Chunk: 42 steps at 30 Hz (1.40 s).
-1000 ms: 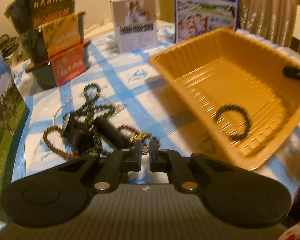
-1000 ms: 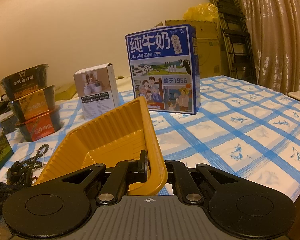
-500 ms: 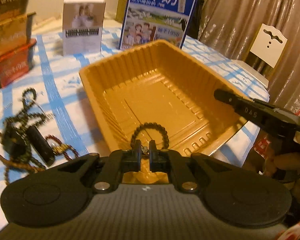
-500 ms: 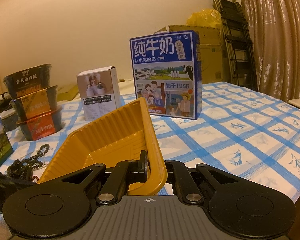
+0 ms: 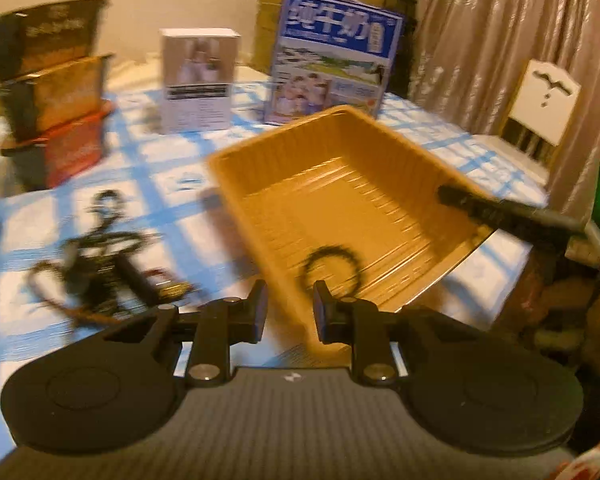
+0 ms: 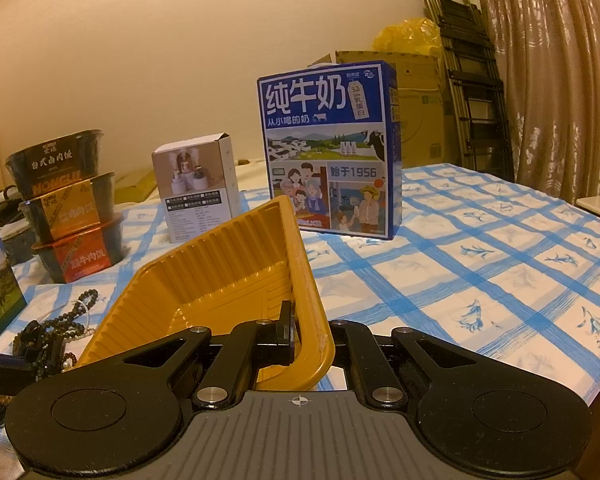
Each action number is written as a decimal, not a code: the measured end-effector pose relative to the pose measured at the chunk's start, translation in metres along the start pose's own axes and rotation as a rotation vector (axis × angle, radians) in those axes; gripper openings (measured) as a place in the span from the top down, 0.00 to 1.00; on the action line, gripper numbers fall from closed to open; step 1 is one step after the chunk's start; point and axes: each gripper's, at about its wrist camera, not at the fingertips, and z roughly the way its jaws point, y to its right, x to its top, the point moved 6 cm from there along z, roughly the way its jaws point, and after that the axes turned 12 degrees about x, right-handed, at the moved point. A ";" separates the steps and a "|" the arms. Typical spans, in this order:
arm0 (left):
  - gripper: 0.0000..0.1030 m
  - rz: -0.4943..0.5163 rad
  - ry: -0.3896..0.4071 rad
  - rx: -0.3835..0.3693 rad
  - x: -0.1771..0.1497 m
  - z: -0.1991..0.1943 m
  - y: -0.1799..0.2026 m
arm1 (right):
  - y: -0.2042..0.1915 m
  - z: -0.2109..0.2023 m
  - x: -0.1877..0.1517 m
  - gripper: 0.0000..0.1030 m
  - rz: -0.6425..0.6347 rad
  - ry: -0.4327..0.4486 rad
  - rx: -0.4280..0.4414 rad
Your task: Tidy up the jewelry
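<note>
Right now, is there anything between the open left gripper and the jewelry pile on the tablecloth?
Nothing visible. The left gripper is open and empty; the jewelry pile lies to its left on bare tablecloth, beside the orange tray.

Milk box [image 6: 329, 152], stacked noodle bowls [image 6: 66, 208]

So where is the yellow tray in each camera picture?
Left wrist: the yellow tray fills the middle, ahead of the left gripper.
Right wrist: the tray sits lower middle, rim clamped by the right gripper.
Shared landmark: the blue milk box behind it.
</note>
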 end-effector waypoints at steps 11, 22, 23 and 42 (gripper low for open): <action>0.80 0.023 -0.082 0.186 -0.030 -0.001 -0.063 | 0.000 0.000 0.000 0.94 0.000 -0.001 -0.001; 0.80 -0.079 -0.128 0.196 -0.021 0.024 -0.077 | 0.004 -0.001 -0.001 0.94 0.002 -0.005 -0.004; 0.80 -0.084 -0.133 0.196 -0.019 0.028 -0.077 | 0.004 0.000 -0.001 0.94 0.004 -0.006 -0.004; 0.92 -0.120 -0.165 0.219 -0.024 0.046 -0.079 | 0.004 0.001 -0.002 0.94 0.005 -0.006 -0.005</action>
